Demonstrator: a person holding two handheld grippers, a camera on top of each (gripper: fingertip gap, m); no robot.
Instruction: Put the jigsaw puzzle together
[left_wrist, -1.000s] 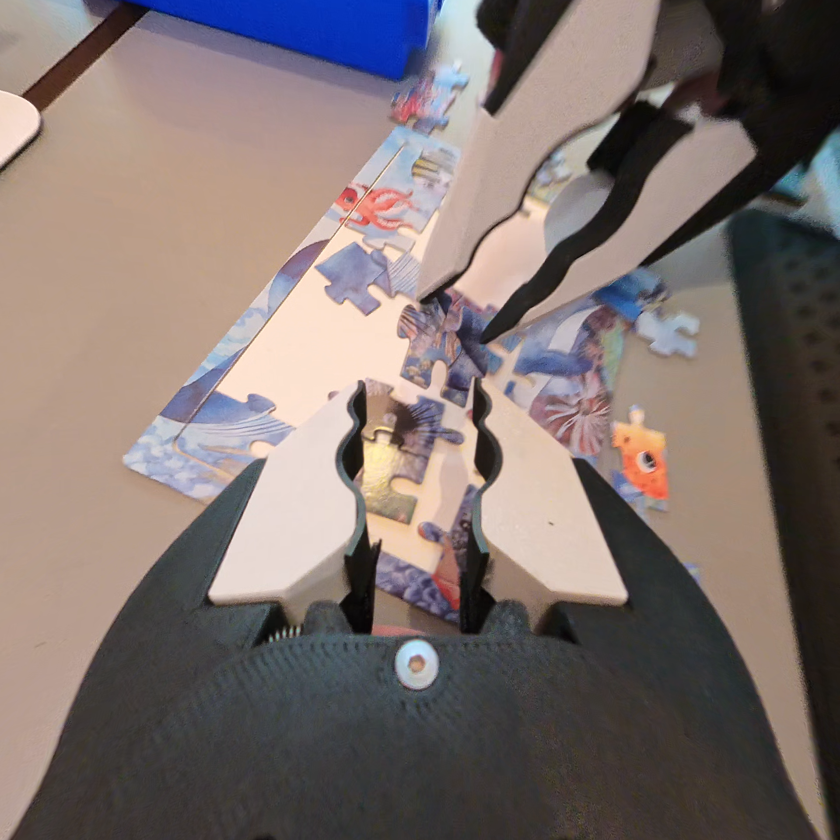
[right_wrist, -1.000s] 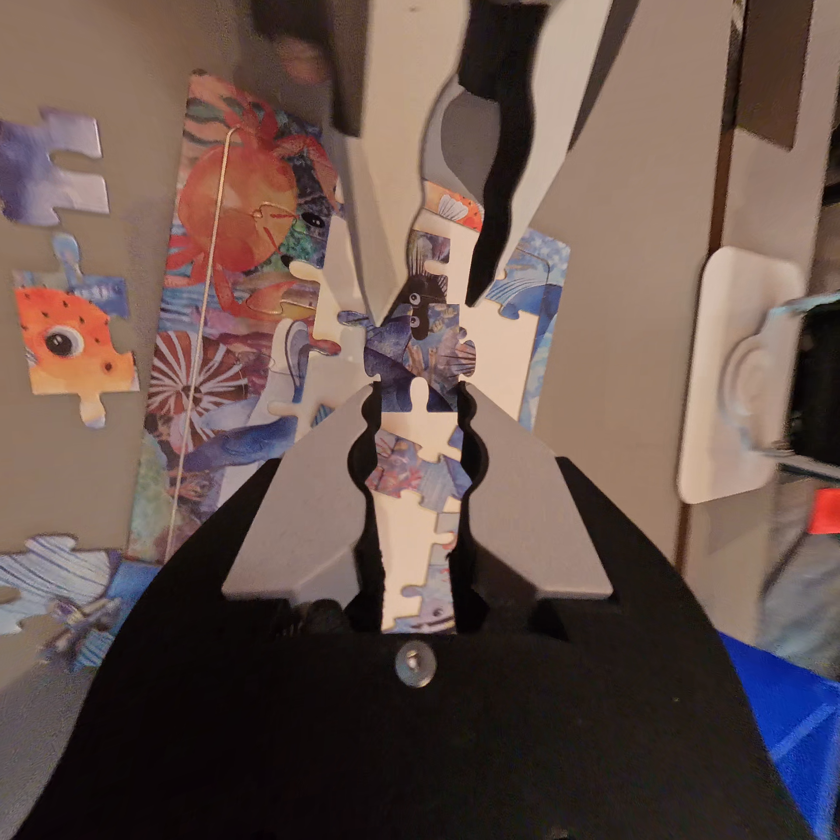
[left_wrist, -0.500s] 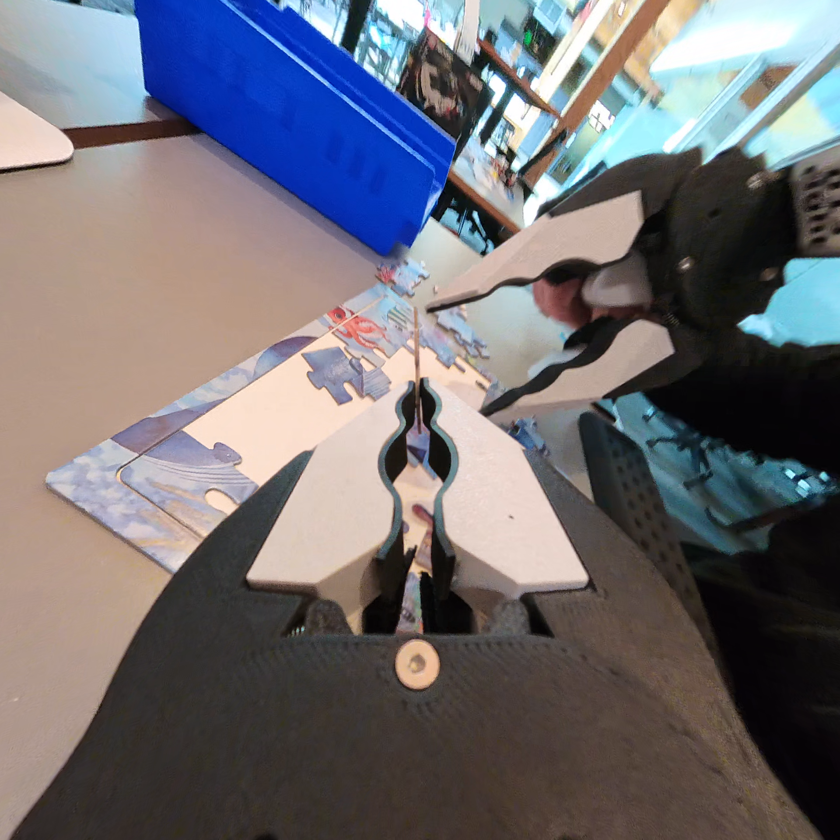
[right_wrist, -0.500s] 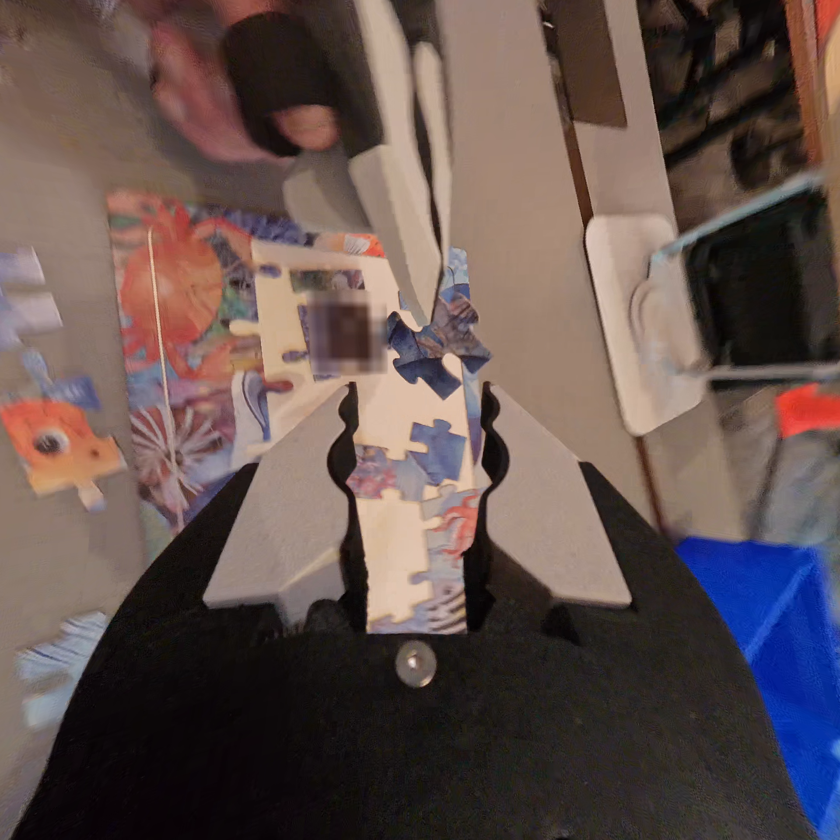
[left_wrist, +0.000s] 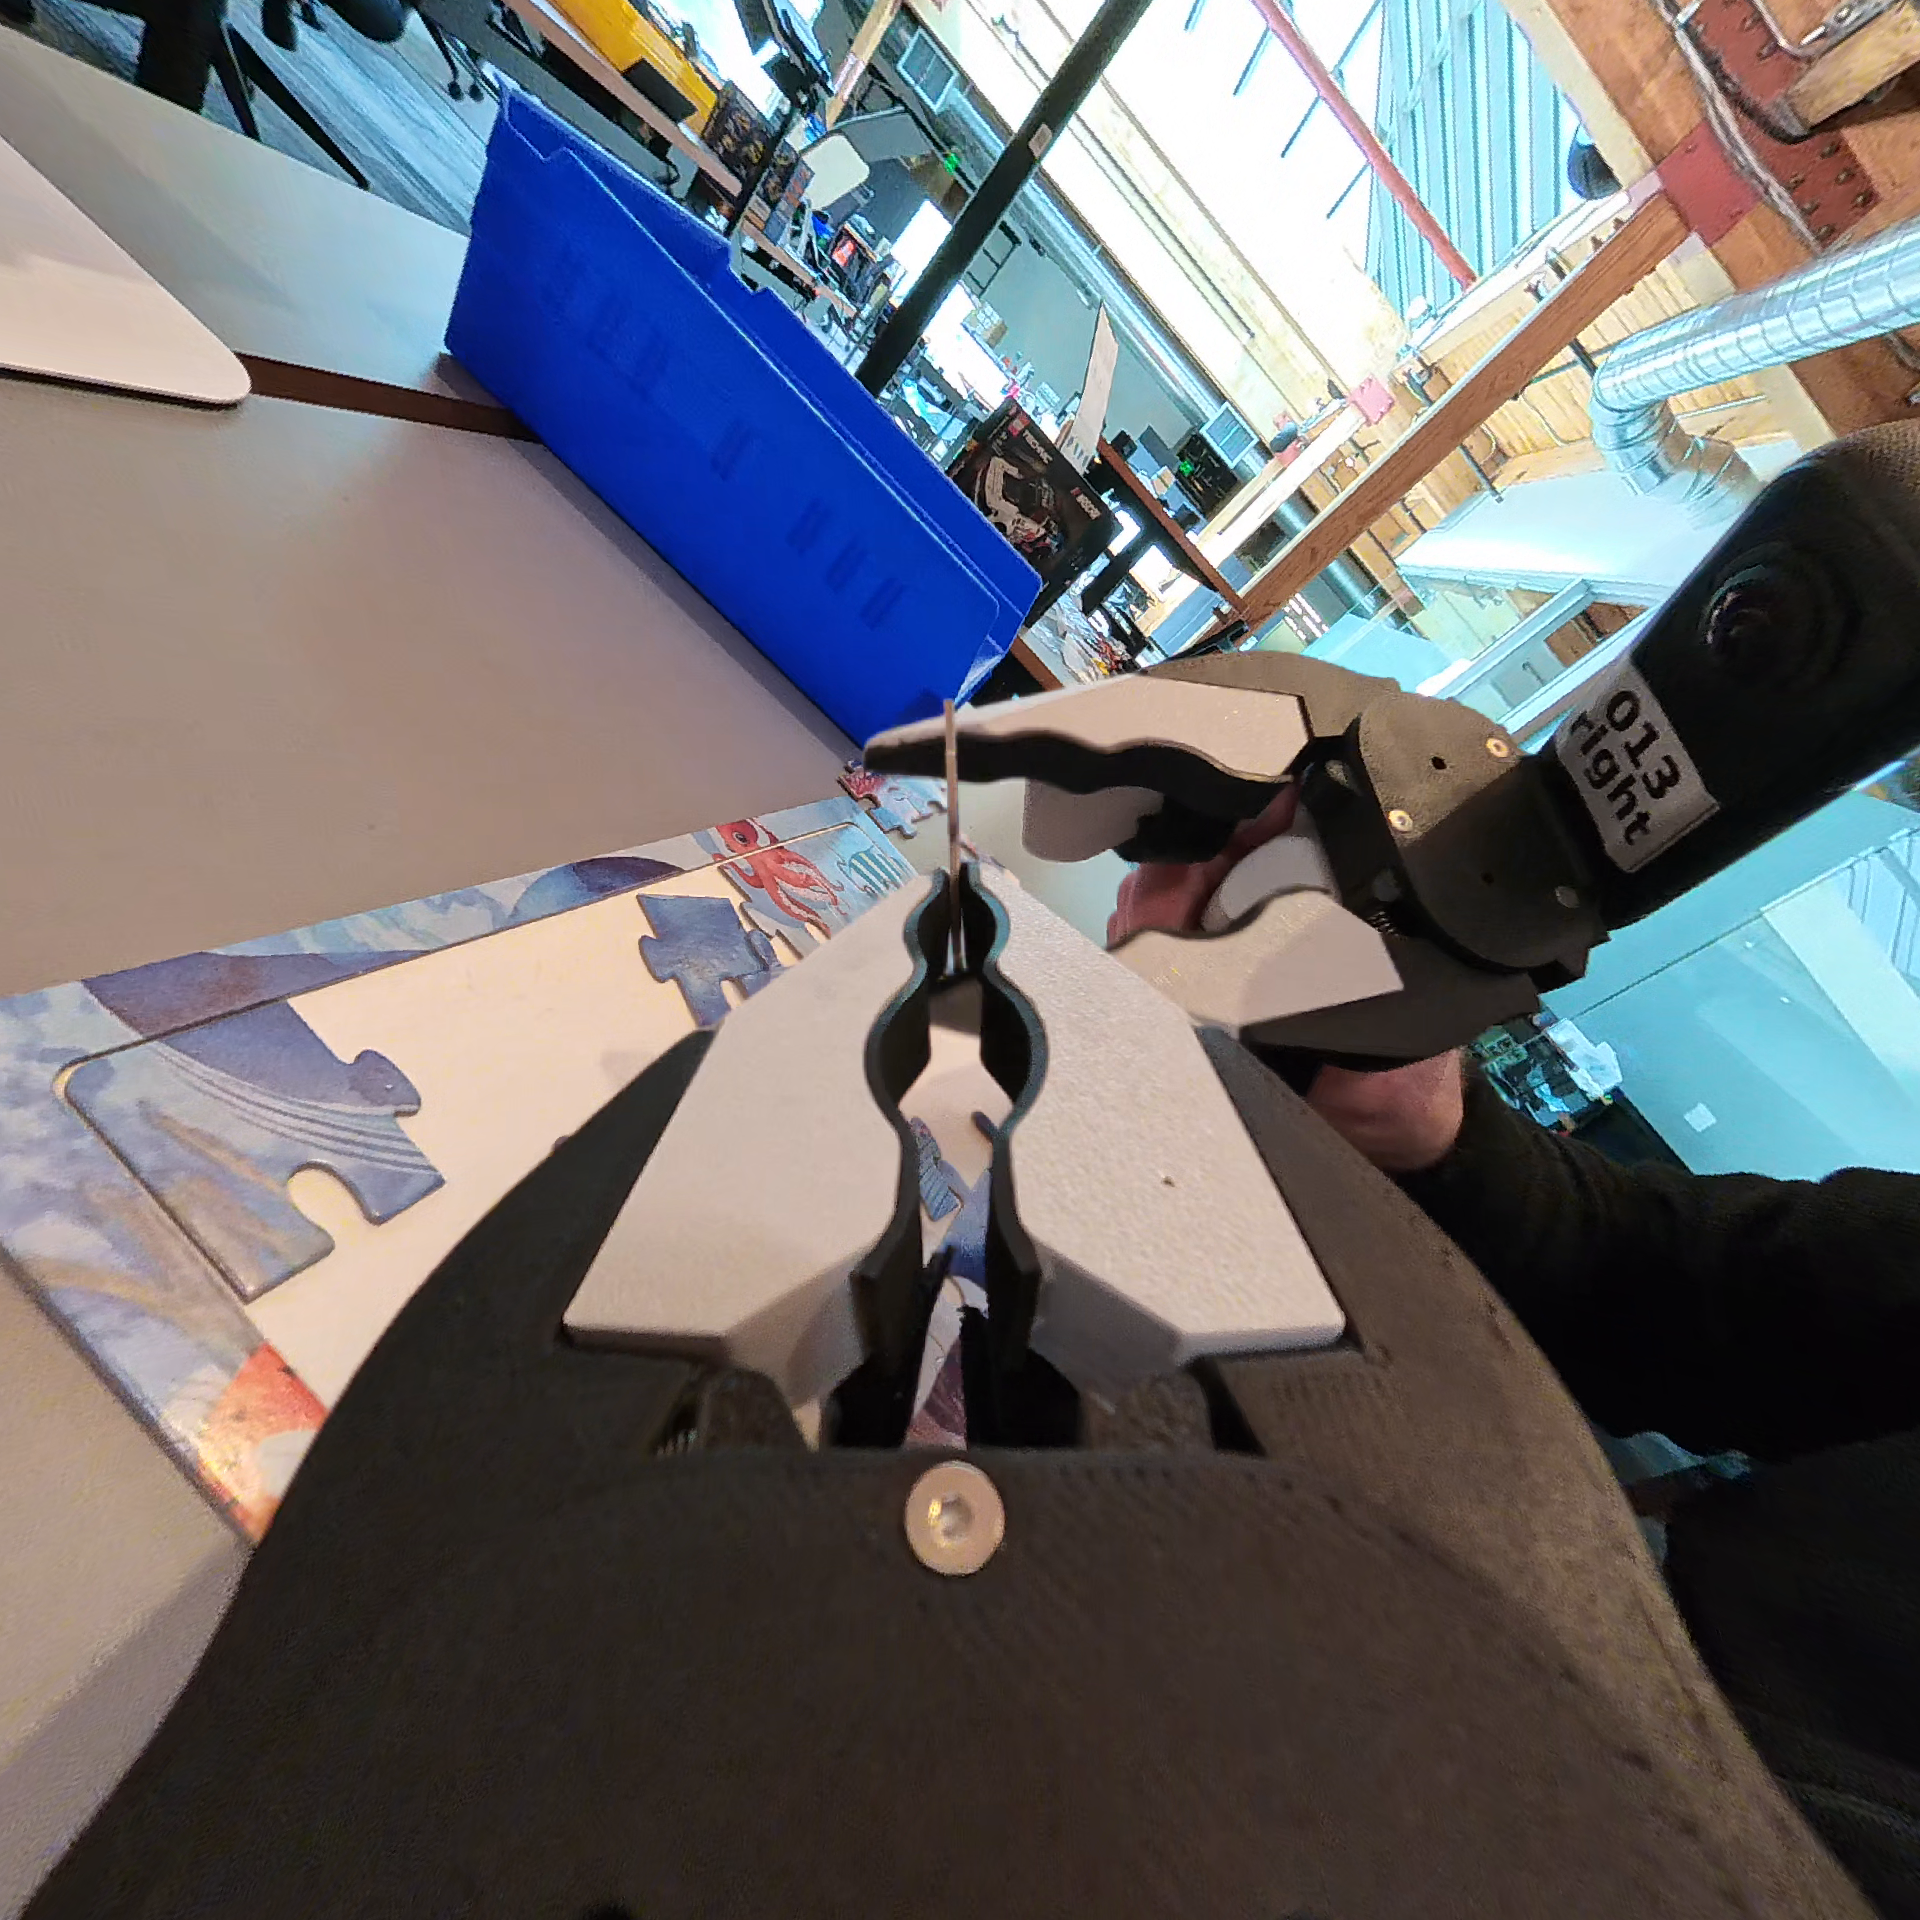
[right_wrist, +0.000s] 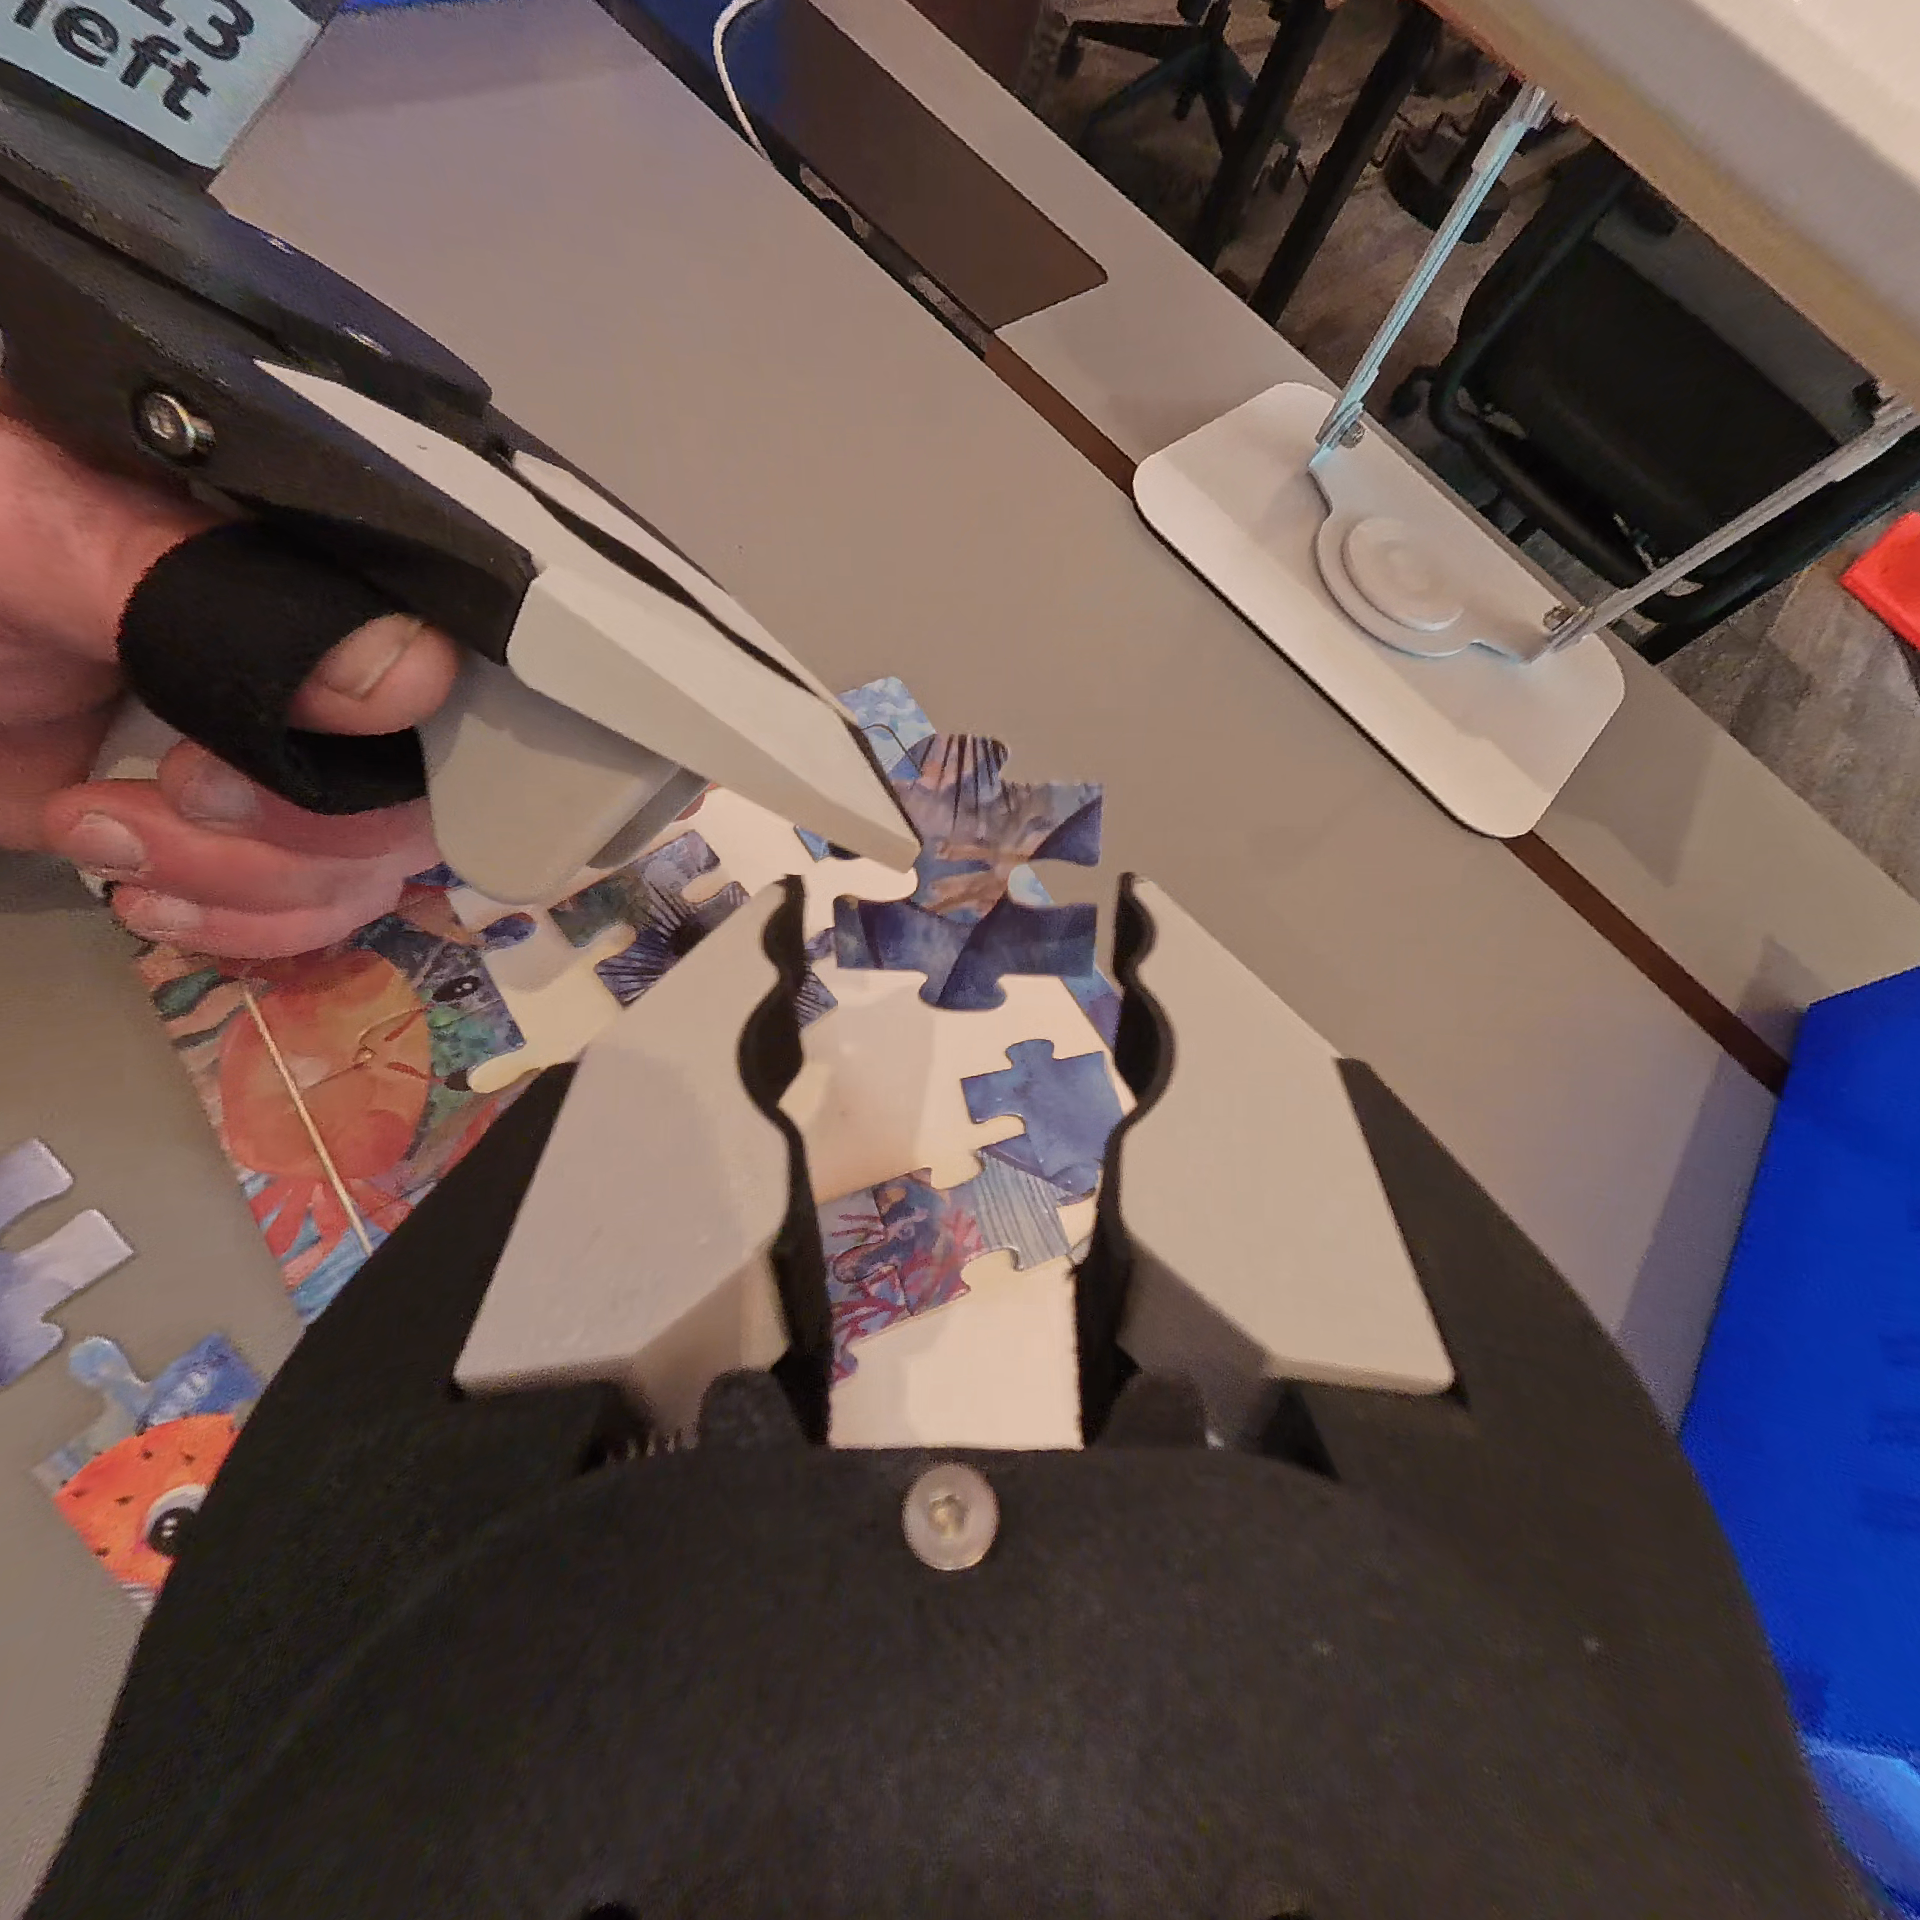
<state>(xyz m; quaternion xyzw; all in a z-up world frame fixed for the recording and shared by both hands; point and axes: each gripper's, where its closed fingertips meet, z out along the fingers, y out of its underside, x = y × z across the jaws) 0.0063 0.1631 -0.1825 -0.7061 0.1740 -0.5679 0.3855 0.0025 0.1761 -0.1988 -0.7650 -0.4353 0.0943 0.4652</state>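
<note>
My left gripper (left_wrist: 951, 899) is shut on a blue puzzle piece (left_wrist: 950, 790), which shows edge-on as a thin upright strip. In the right wrist view the left gripper (right_wrist: 888, 842) holds this blue piece (right_wrist: 987, 914) in the air above the puzzle board (right_wrist: 904, 1081). My right gripper (right_wrist: 961, 894) is open and empty, just short of the held piece; it also shows in the left wrist view (left_wrist: 992, 847). The board's cream base (left_wrist: 499, 997) holds placed pieces: an orange crab area (right_wrist: 322, 1060), a blue piece (right_wrist: 1039, 1112) and a red coral piece (right_wrist: 894, 1236).
Loose pieces lie left of the board: an orange fish piece (right_wrist: 135, 1496) and a pale blue one (right_wrist: 42, 1247). A blue bin (left_wrist: 727, 468) stands beyond the board, also at the right (right_wrist: 1829, 1351). A white stand base (right_wrist: 1382, 613) sits on the grey table. Only a small space, under 4 cm, lies between the two pairs of fingers.
My left gripper has shut on the blue piece and lifted it off the board, tilting upward. My right gripper has drawn back from the board and stays open.
</note>
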